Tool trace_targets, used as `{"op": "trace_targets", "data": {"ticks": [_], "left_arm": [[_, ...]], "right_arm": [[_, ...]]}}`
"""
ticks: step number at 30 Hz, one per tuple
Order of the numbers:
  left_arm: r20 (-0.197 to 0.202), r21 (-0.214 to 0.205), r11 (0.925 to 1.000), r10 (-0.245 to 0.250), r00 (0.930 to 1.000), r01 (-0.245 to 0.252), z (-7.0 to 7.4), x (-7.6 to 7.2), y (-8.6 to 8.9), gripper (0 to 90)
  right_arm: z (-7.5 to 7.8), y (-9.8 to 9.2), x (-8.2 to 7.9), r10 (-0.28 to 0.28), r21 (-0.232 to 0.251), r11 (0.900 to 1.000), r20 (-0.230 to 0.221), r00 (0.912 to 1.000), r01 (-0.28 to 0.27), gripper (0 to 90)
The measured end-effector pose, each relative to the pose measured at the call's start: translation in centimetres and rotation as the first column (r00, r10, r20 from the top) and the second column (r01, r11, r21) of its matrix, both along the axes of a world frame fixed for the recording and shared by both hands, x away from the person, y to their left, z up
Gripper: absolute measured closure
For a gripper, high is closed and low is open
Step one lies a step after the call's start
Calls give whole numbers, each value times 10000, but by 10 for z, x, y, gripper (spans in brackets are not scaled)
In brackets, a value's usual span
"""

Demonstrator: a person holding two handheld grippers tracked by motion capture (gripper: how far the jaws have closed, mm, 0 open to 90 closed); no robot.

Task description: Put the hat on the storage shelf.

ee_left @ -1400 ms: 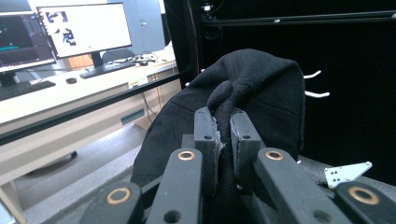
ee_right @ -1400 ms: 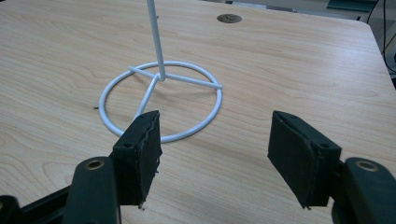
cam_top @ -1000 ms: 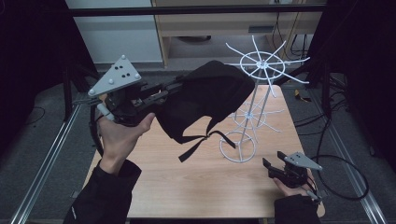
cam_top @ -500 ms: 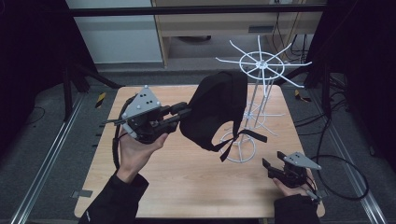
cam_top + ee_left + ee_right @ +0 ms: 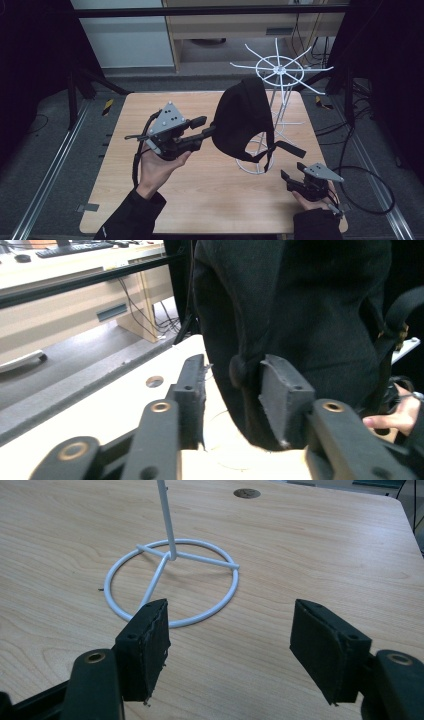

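A black cap (image 5: 245, 120) with a dangling strap hangs against the white wire rack (image 5: 279, 67) at the table's right middle; what it hangs from is hidden behind it. My left gripper (image 5: 206, 126) points at the cap's left side. Its jaws have just been opening. In the left gripper view, the cap (image 5: 310, 305) bulges between the spread jaws of the left gripper (image 5: 232, 365), and the left pad stands off it. My right gripper (image 5: 294, 171) rests low at the front right, open. In its own view, the right gripper (image 5: 230, 615) faces the rack's base ring (image 5: 172, 556).
The wooden table (image 5: 200, 200) has bare room at its front and left. The rack's spokes reach out over the back right corner. Metal rails run along both sides of the table, and cables (image 5: 360, 170) lie on the floor at the right.
My left hand came down and to the right with the cap. The cap went from being held out to hanging by the rack, and the left jaws have parted. My right gripper stayed put.
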State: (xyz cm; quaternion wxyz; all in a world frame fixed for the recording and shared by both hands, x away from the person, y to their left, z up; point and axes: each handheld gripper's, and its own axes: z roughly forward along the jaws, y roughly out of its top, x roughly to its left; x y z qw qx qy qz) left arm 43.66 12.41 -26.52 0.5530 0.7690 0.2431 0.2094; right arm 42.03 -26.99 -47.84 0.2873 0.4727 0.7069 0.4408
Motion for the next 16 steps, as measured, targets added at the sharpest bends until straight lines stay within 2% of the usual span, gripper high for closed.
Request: {"op": "trace_targets", "data": {"ticks": [1,2,4,5,7,8,9,10,11,12,13,14,15,16], "left_arm": [[38,15,10000,30,10000,-30,-6,-2,3,536],[50,-25,10000,43,10000,-43,-9,-4,5,481],[-11,-145,9999,62,10000,-62,-20,-7,13,447],[-31,-179,9997,183,9998,-183,-31,-10,22,397],[-225,-216,9989,421,9989,-426,-44,-11,34,361],[-225,-216,9989,421,9989,-426,-44,-11,34,340],[-421,-238,9967,769,9962,-779,-60,-11,48,321],[-421,-238,9967,769,9962,-779,-60,-11,48,311],[-618,-153,9923,1214,9907,-1226,-77,-10,63,306],[-782,44,9880,1544,9849,-1545,-87,-8,74,297],[-913,103,9850,1727,9807,-1725,-94,-7,79,279],[-913,103,9850,1727,9807,-1725,-94,-7,79,274],[-1113,246,9750,2221,9687,-2207,-112,-5,96,273],[-1113,246,9750,2221,9687,-2207,-112,-5,96,272]], "right_arm": [[0,0,0,-2,-30,10000,37,10000,2,320],[1,-1,0,-12,22,10000,66,10000,12,317],[0,-1,0,-51,38,10000,52,10000,51,315],[0,-1,0,-42,-42,10000,55,10000,43,312],[0,-1,0,-66,17,10000,74,10000,66,307],[0,-1,0,-66,17,10000,74,10000,66,307],[0,-1,0,-71,8,10000,60,10000,71,304],[0,-1,0,-71,8,10000,60,10000,71,304],[0,-1,0,-101,32,9999,60,9999,101,298],[0,-1,0,-120,88,9999,58,9999,119,295],[-1,-2,0,-142,124,9998,33,9999,142,290],[-1,-2,0,-142,124,9998,33,9999,142,290],[-2,-2,1,-164,72,9998,3,9999,164,275],[-2,-2,0,-160,96,9998,-34,9999,160,270]]}}
